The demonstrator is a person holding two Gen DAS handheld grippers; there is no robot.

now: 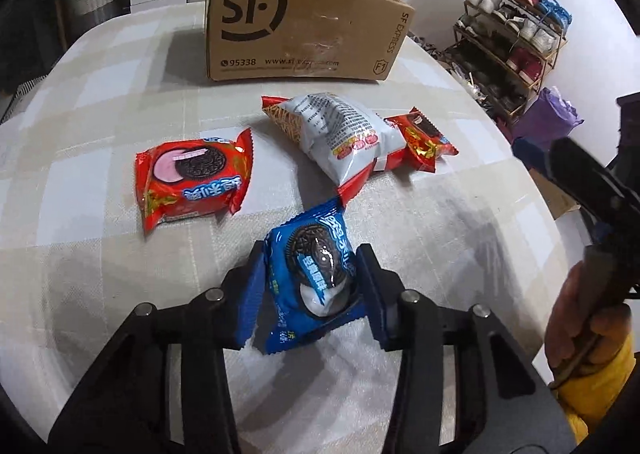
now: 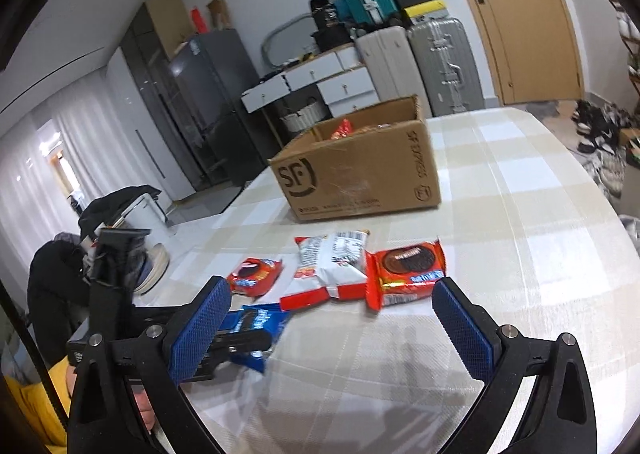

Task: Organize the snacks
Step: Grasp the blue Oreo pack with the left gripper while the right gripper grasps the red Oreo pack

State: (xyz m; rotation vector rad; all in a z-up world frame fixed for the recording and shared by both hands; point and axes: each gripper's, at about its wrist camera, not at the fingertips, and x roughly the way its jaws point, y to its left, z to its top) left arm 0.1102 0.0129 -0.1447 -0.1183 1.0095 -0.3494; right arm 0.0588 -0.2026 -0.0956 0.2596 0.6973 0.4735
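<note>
My left gripper [image 1: 310,274] is shut on a blue Oreo pack [image 1: 310,266], its pads pressing both sides, just above the tablecloth. A red Oreo pack [image 1: 192,182] lies to the left. A white snack bag [image 1: 340,138] and a small red Oreo pack [image 1: 426,138] lie beyond it. The open SF cardboard box [image 1: 304,26] stands at the back. My right gripper [image 2: 330,326] is open and empty above the table, short of the small red pack [image 2: 408,274] and the white bag [image 2: 332,262]. The blue pack [image 2: 256,328] and the box [image 2: 360,166] show there too.
The checked tablecloth [image 1: 100,286] covers a round table. The box holds some red packets [image 2: 342,130]. A shoe rack [image 1: 516,38] stands off the table to the right. Drawers and suitcases [image 2: 436,66] stand behind the table.
</note>
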